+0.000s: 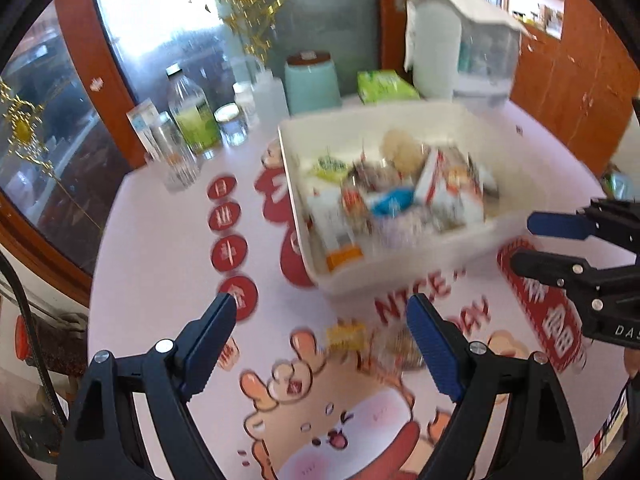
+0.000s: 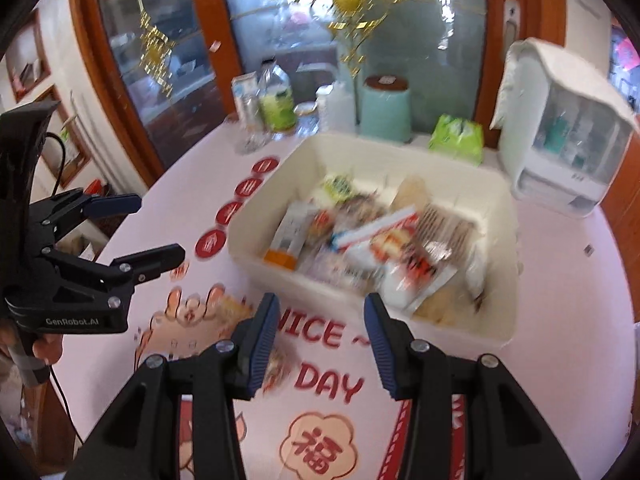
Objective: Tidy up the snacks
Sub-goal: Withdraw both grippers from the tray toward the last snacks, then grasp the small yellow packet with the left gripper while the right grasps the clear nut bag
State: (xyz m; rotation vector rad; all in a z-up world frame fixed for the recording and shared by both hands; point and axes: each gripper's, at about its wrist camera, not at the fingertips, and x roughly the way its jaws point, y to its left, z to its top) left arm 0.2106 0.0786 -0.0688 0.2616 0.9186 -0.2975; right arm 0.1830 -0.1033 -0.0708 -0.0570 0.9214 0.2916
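Note:
A white plastic bin [image 1: 404, 276] [image 2: 320, 152] stands mid-table, filled with several snack packets [image 1: 400, 196] [image 2: 372, 240]. One small snack packet with a yellow end [image 1: 376, 340] [image 2: 248, 320] lies on the pink printed tablecloth in front of the bin. My left gripper [image 1: 320, 308] is open and empty, above the table, with the loose packet between and just beyond its fingers. My right gripper [image 2: 320, 308] is open and empty, just in front of the bin, with the loose packet by its left finger. Each gripper shows in the other's view [image 1: 524, 244] [image 2: 160, 228].
At the table's back stand a glass [image 1: 176, 156], a green-labelled bottle [image 1: 192, 116] [image 2: 276, 100], a mint canister [image 1: 312, 84] [image 2: 386, 108], a green tissue pack [image 1: 384, 86] [image 2: 456, 136] and a white dispenser box [image 1: 460, 40] [image 2: 560, 128]. A glass cabinet door is behind.

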